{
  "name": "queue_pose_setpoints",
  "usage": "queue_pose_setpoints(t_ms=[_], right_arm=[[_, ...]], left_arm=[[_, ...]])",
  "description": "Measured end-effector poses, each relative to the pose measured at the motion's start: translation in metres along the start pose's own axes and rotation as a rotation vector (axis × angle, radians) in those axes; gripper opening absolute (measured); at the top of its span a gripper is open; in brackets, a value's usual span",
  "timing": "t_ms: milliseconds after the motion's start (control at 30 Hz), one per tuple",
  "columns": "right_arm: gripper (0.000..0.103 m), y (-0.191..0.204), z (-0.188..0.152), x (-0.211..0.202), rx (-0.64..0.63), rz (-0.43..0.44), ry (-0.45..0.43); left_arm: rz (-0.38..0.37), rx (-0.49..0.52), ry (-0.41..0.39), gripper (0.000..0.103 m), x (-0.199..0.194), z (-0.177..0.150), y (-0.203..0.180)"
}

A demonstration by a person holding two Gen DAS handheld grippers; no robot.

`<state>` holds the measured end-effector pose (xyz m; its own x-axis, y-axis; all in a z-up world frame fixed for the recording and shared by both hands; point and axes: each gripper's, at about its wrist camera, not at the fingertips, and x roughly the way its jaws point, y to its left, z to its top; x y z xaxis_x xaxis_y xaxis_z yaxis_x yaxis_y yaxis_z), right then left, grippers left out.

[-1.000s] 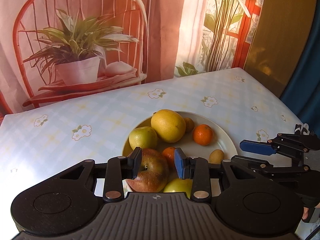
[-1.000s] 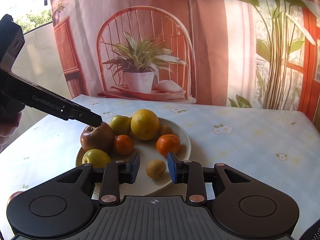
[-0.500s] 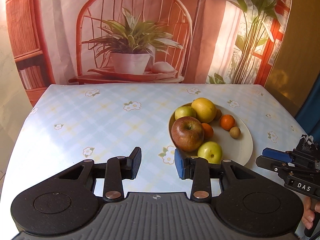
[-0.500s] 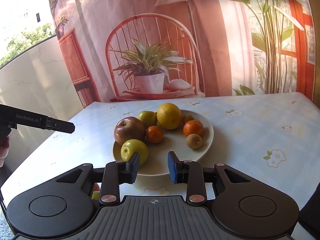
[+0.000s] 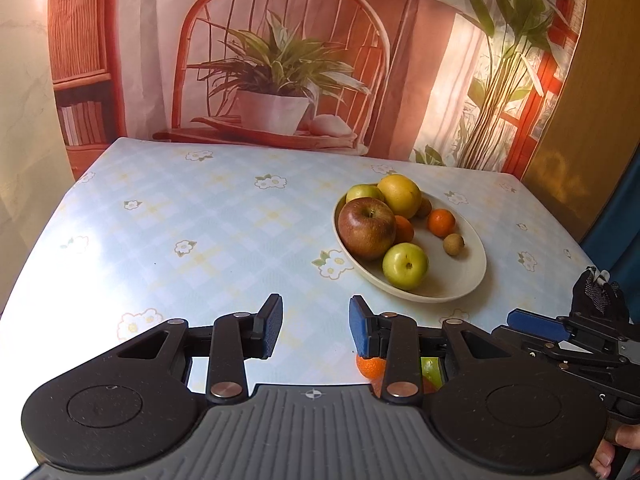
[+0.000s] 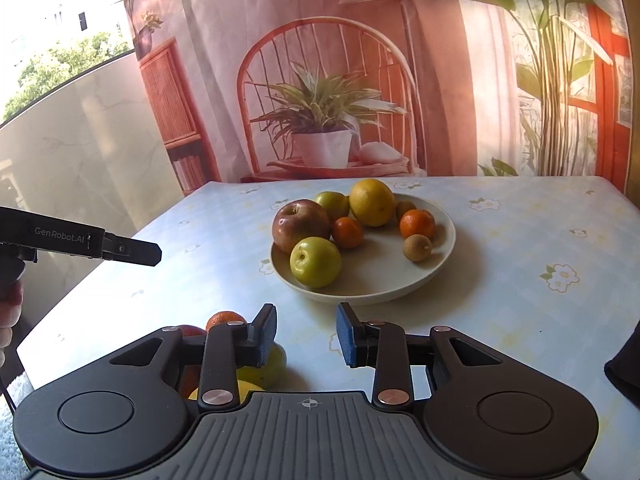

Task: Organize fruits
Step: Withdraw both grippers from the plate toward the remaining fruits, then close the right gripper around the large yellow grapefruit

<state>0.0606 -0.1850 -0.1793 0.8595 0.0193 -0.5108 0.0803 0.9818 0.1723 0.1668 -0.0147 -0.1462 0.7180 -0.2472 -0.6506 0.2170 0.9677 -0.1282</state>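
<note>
A cream plate point(image 5: 440, 300) point(image 6: 360, 296) holds a red apple point(image 5: 366, 232) point(image 6: 300, 224), a green apple point(image 5: 405, 266) point(image 6: 315, 262), a big yellow citrus point(image 5: 400, 196) point(image 6: 372, 202), tangerines point(image 5: 441, 222) point(image 6: 417, 223) and a small brown fruit point(image 5: 453, 245) point(image 6: 417, 248). My left gripper point(image 5: 316, 320) point(image 6: 136, 252) hovers over bare cloth, left of and nearer than the plate, jaws apart, nothing between them. My right gripper point(image 6: 306, 326) point(image 5: 536, 324) hangs in front of the plate, its jaws opening with nothing between them.
Loose fruit lies at the table's near edge, partly hidden under the grippers: an orange point(image 5: 370, 366) point(image 6: 224, 318) and a yellow-green fruit point(image 6: 272, 360). The flowered tablecloth point(image 5: 200, 232) spreads wide to the left. A printed backdrop point(image 6: 320, 80) hangs behind the table.
Both grippers have drawn back from the plate, the left one also going leftward. Loose fruit at the near edge has come into view beneath them. The right jaws stand slightly wider.
</note>
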Motion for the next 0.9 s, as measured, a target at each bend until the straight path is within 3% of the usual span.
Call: queue_pose_setpoints(t_ms=[400,900], right_arm=[[0.053,0.015,-0.024,-0.016,0.032,0.054,0.069],[0.061,0.009,-0.039,-0.006,0.197,0.11,0.173]], left_arm=[[0.007,0.014,-0.006,0.039,-0.013,-0.02,-0.005],[0.006,0.029,0.001,0.042,-0.019,-0.034,-0.013]])
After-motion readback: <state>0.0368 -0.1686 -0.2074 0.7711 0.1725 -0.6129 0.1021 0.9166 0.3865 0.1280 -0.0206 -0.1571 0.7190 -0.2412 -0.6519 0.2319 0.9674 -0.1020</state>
